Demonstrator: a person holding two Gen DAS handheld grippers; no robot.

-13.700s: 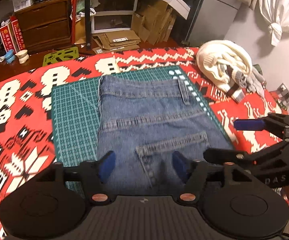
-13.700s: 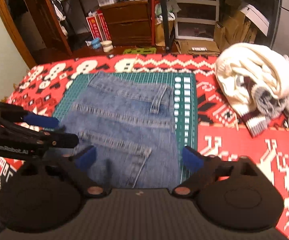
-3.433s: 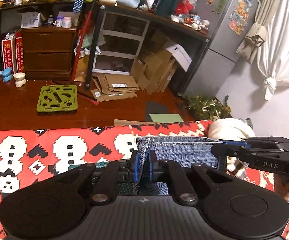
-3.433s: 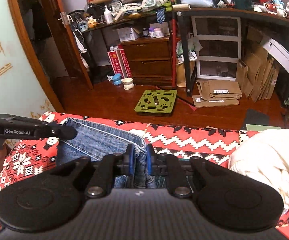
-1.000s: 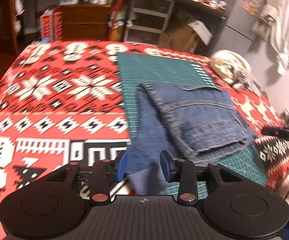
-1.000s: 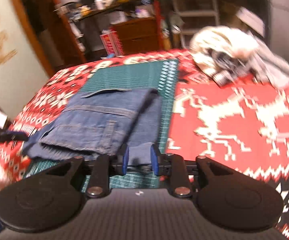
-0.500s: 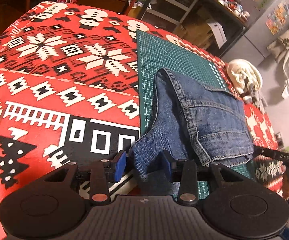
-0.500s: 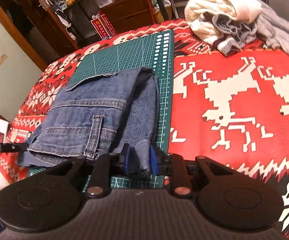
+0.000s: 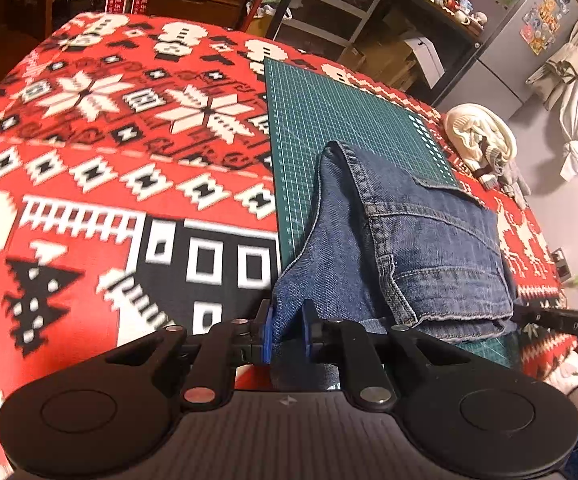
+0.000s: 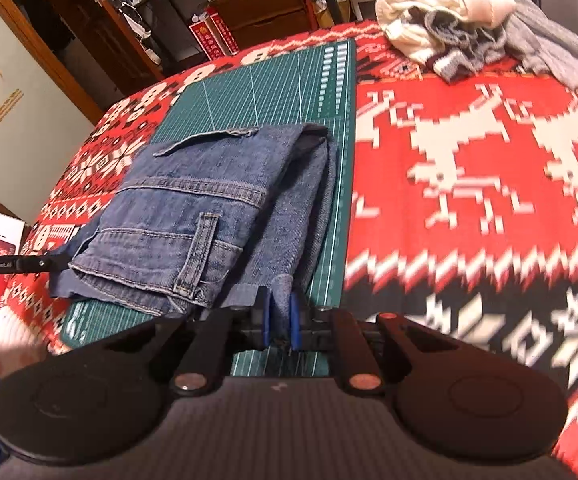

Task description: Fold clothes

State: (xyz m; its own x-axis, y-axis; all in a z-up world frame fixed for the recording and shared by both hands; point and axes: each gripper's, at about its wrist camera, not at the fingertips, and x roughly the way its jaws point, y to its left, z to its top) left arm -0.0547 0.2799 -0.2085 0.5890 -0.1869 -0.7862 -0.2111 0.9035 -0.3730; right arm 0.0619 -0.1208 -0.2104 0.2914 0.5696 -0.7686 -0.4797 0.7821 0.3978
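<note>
Blue jeans [image 9: 421, 248] lie partly folded on the green cutting mat [image 9: 329, 112], waistband layer on top of the legs. My left gripper [image 9: 287, 330] is shut on the near left corner of the jeans' lower layer, lifting it slightly. In the right wrist view the same jeans [image 10: 193, 208] rest on the mat [image 10: 273, 84], and my right gripper [image 10: 279, 320] is shut on the near right corner of the lower layer. Each gripper shows at the other view's edge: the right gripper [image 9: 561, 320] and the left gripper [image 10: 13, 266].
A red, white and black patterned blanket [image 9: 109, 152] covers the table. A heap of cream and grey knitwear [image 10: 469, 20] lies at the far right. Drawers, shelves, cardboard and a fridge [image 9: 529, 32] stand beyond the table.
Both grippers have closed tighter on the near denim edge, and both have drawn back toward the near side of the mat. The jeans' upper fold has not shifted.
</note>
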